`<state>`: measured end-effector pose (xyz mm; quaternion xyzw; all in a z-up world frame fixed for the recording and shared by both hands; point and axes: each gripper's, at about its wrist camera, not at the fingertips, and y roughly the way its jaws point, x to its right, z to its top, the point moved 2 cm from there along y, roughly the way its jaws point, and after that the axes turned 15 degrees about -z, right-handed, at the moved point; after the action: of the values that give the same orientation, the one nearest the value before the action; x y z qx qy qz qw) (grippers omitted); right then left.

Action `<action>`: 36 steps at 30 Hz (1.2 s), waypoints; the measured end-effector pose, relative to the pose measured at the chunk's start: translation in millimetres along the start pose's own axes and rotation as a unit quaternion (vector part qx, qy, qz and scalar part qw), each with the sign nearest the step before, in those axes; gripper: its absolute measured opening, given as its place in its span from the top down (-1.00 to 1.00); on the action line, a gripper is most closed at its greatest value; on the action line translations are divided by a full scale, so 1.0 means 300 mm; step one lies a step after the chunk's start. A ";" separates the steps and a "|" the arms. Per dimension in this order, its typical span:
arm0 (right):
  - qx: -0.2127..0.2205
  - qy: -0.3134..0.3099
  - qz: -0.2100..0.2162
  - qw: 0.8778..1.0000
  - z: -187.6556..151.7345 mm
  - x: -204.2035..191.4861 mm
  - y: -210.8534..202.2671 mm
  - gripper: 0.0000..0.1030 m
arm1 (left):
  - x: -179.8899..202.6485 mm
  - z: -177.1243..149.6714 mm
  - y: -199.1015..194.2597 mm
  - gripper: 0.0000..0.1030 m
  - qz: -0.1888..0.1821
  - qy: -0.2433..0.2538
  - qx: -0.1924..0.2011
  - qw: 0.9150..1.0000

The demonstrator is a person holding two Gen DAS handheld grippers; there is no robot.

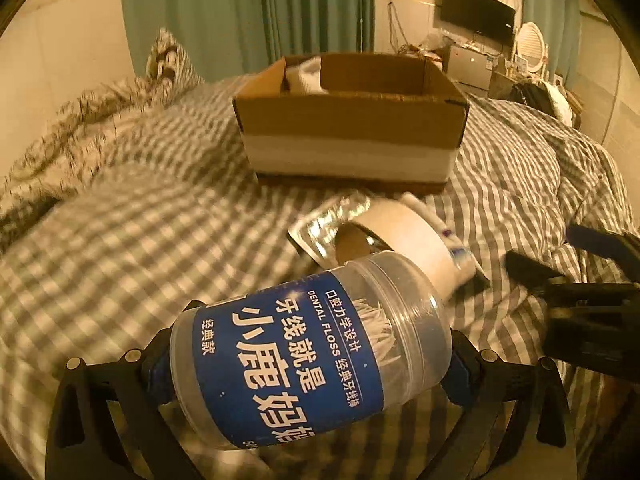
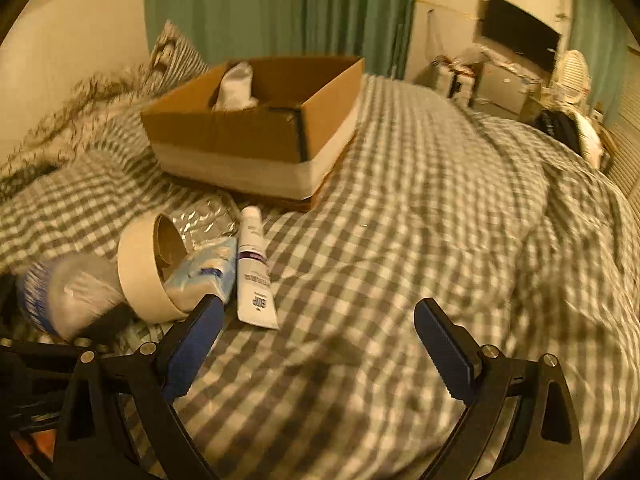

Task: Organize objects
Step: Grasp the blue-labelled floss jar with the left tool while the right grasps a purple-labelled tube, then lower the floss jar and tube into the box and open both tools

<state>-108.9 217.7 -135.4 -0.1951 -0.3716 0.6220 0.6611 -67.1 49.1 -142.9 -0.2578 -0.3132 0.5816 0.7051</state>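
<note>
My left gripper (image 1: 308, 364) is shut on a clear dental floss jar (image 1: 308, 352) with a blue label, held above the checked bed; the jar also shows in the right wrist view (image 2: 68, 292). A cardboard box (image 1: 352, 120) stands further back on the bed, with a white item (image 2: 236, 84) inside. A tape roll (image 2: 148, 264), a silver blister pack (image 2: 208, 216), a pale blue packet (image 2: 204, 272) and a white tube (image 2: 252, 268) lie together in front of the box. My right gripper (image 2: 320, 320) is open and empty, just right of the tube.
The checked duvet (image 2: 440, 220) covers the bed, rumpled at the left by a pillow (image 2: 176, 52). Green curtains (image 2: 280, 8), a wall TV (image 2: 520, 36) and cluttered furniture (image 2: 500, 80) stand beyond the bed.
</note>
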 end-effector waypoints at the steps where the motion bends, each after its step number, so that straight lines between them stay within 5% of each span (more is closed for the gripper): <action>1: -0.005 -0.009 0.002 1.000 0.010 -0.015 0.020 -0.81 | -0.006 0.007 -0.005 -0.99 0.002 0.005 0.003 1.000; 9: -0.034 -0.035 0.025 0.999 0.101 -0.108 0.170 -0.36 | -0.106 0.054 0.015 -0.99 0.018 0.003 0.004 1.000; 19: -0.086 0.015 0.128 0.988 0.134 -0.149 0.298 -0.07 | -0.152 0.063 0.047 -0.99 0.001 -0.015 -0.009 1.000; 23: -0.103 0.033 0.163 0.981 0.105 -0.134 0.296 0.41 | -0.146 0.063 0.030 -0.99 -0.001 -0.011 -0.008 1.000; 25: -0.096 0.020 0.164 0.982 0.095 -0.143 0.269 0.65 | -0.140 0.066 0.021 -0.99 0.002 -0.008 -0.007 1.000; 36: -0.022 -0.032 0.081 0.996 0.063 -0.143 0.050 0.66 | -0.093 0.099 -0.106 -0.99 0.001 0.002 0.022 1.000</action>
<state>-130.9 174.6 -144.5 -0.2192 -0.3895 0.6708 0.5918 -71.6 15.6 -103.7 -0.2436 -0.2987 0.5887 0.7105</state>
